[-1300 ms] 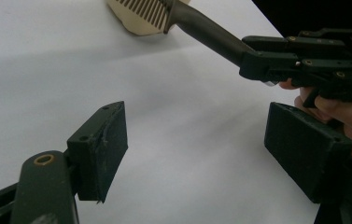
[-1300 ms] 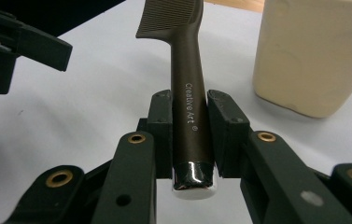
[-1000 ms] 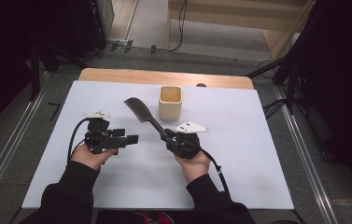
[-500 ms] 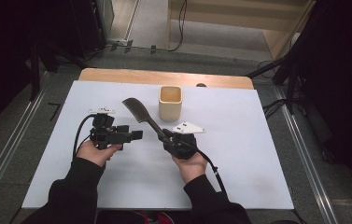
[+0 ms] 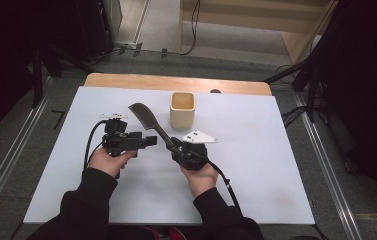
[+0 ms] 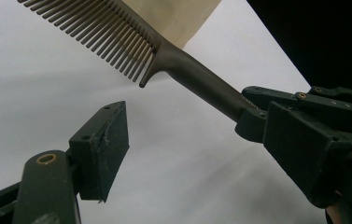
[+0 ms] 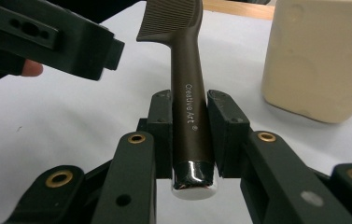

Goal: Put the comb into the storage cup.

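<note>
1. Dark brown plastic comb (image 7: 188,88), its handle printed "Creative Art", is held above the white desk (image 5: 276,165).
2. Right tongs (image 7: 190,130) clamp its handle.
3. Left tongs (image 5: 148,141) gape beside it.
4. Cream square cup (image 5: 182,109) stands near.

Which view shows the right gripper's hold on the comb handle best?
The right gripper view: the right gripper has both pads pressed on the comb handle near its chrome end. The left gripper view shows the hold side-on with the comb's teeth; the high view shows the whole comb beside the beige cup, small.
</note>
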